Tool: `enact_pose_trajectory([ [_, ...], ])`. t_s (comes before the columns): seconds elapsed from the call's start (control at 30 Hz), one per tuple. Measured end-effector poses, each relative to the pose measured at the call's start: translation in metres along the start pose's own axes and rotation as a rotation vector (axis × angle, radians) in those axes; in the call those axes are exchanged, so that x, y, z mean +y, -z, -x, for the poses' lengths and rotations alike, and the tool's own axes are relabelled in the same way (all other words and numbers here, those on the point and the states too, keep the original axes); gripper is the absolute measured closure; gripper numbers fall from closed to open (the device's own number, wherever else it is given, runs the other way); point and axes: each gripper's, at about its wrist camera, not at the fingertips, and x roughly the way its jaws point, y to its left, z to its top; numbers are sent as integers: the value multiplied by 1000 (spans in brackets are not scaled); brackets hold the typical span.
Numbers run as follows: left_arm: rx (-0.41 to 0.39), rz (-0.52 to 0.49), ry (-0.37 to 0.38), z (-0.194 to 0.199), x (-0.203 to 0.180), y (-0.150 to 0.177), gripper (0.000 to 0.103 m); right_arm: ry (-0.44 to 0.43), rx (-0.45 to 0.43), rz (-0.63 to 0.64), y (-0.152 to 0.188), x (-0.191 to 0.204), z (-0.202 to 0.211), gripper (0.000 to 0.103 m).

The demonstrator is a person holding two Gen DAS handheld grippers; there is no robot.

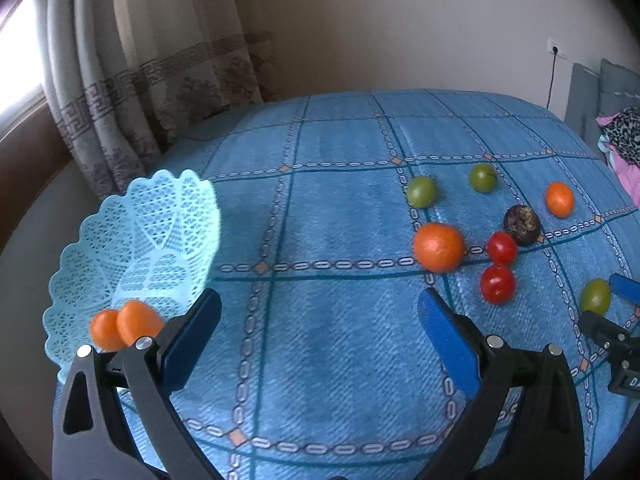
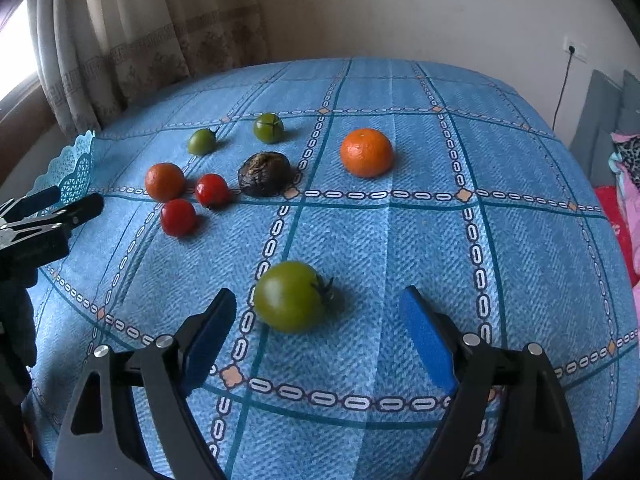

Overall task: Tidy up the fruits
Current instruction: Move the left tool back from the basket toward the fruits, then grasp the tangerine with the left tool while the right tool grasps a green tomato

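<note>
In the right wrist view, the right gripper [image 2: 316, 336] is seen spread wide and empty at the bottom of the frame, and a green tomato [image 2: 290, 297] lies on the table [image 2: 400, 240] just ahead of the gap between the jaws, nearer the left one. It is judged that the gripper is held this way so the tomato can be enclosed next; no contact is seen yet.

In the left wrist view, the left gripper [image 1: 320, 336] is likewise wide open with nothing held, over bare blue cloth. At the lower left of that frame a pale blue lattice basket [image 1: 132, 240] is seen, with two small oranges [image 1: 124, 326] inside it, partly hidden behind the left jaw. The basket is taken to be the collecting place, and the open left gripper beside it suggests readiness to reach for more fruit.

Farther off, in the middle left of the right wrist view, loose fruit is gathered: two red tomatoes [image 2: 194, 205], a reddish-orange fruit [image 2: 165, 182], a dark wrinkled fruit [image 2: 264, 174], and behind them two green tomatoes [image 2: 236, 134]. A large orange [image 2: 367, 152] lies apart, toward the upper right. Most of the sorting is judged undone.
</note>
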Motion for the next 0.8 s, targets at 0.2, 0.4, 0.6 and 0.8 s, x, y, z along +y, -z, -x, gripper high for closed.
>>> enact_pose_trajectory([
  [0.2, 12, -31, 26, -14, -19, -7, 3, 20, -14, 4, 0, -1, 2, 31],
  [0.4, 33, -22, 71, -31, -26, -14, 3, 24, -23, 14, 1, 0, 2, 37],
  [0.6, 32, -16, 106, -39, -33, -21, 7, 38, -20, 29, 3, 5, 1, 35],
  [0.8, 25, -62, 122, -40, -48, -22, 12, 39, -19, 32, 3, 4, 1, 35],
])
